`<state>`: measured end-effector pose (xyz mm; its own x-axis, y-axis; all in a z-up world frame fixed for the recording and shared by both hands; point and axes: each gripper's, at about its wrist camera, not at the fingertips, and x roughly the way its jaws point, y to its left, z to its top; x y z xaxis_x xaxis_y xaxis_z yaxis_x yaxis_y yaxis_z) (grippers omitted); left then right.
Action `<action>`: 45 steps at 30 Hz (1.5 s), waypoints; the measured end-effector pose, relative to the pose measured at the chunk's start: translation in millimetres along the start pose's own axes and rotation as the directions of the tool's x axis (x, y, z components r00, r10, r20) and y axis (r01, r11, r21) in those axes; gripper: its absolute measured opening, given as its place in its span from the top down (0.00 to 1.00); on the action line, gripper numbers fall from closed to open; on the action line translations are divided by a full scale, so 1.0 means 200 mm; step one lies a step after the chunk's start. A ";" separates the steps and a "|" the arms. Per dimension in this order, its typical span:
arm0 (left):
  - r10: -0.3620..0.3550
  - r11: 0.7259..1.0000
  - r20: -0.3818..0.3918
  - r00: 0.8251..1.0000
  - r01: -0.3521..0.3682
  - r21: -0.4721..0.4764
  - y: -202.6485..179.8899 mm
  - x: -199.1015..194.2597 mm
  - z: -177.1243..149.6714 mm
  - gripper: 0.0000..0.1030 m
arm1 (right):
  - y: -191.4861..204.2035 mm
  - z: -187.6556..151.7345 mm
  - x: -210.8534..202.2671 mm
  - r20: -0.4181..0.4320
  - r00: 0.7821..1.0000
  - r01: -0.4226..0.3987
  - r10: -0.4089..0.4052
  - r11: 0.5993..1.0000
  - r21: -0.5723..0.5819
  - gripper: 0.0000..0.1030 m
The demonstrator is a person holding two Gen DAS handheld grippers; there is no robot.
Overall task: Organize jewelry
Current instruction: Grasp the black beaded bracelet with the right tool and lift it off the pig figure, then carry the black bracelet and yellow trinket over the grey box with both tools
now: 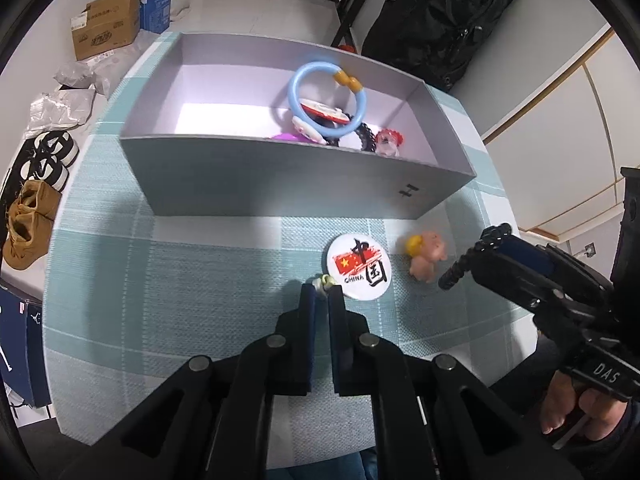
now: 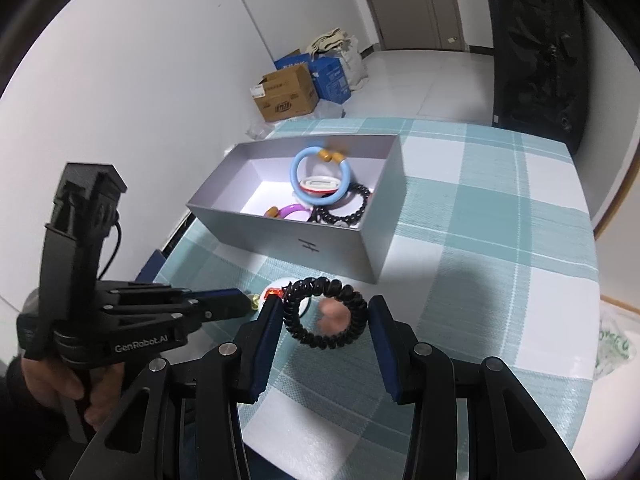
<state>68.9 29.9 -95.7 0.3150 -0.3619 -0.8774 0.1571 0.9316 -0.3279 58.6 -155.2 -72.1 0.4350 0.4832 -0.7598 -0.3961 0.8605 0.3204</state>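
**Right now: black coil band gripped in front of the box**

I have the right gripper (image 2: 325, 302) clamped on the black coil band (image 2: 352, 300), held above the checked tablecloth (image 1: 200, 280) just in front of the grey box's (image 1: 280, 176) near long wall. Through the right wrist camera the band faces me as an open ring. It is slightly wider than it is tall, so its long axis runs straight across from one finger to the other, roughly parallel to that near wall. From the left wrist camera I catch it edge-on instead, a short knobbly line slanting down from the fingertips and away from the box. It is glossy black, wound like a telephone cord, with thick even turns and no clasp that I can make out.

My left gripper (image 1: 322, 292) is clenched, and a small pale green trinket (image 1: 325, 281) sits pinched at its very tips, also in front of the box and low over the cloth. Between those tips and the box lies a round white badge (image 1: 358, 266) with a red flag. A small pink pig figure (image 1: 426, 256) lies beside it, under the band.

Inside the box, a light blue bangle (image 1: 291, 92) with amber beads leans over a heap of other pieces at the end nearer the pig.
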 end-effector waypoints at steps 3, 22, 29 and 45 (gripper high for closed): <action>-0.004 1.000 -0.005 1.000 0.004 -0.009 0.00 0.01 0.00 0.94 | -0.02 -0.01 -0.02 0.003 1.000 -0.006 0.006 1.000 0.023 0.58; 0.066 0.998 0.030 0.997 -0.067 0.015 -0.06 0.03 0.02 0.93 | -0.01 -0.02 -0.08 0.020 0.999 -0.029 0.028 1.000 0.009 0.58; 0.116 0.990 0.063 0.991 -0.121 0.073 -0.11 0.05 0.03 0.92 | -0.01 -0.01 -0.09 0.022 0.999 -0.033 0.033 0.999 0.009 0.58; 0.075 0.990 0.079 0.994 -0.084 0.114 -0.11 0.04 0.02 0.99 | -0.04 0.00 -0.11 0.033 0.999 -0.042 0.041 0.999 0.028 0.58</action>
<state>71.2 5.8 -94.0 0.3987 -0.2926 -0.8691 0.2360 0.9485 -0.2111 51.1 -172.3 -58.3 0.4449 0.5231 -0.7269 -0.3909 0.8437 0.3680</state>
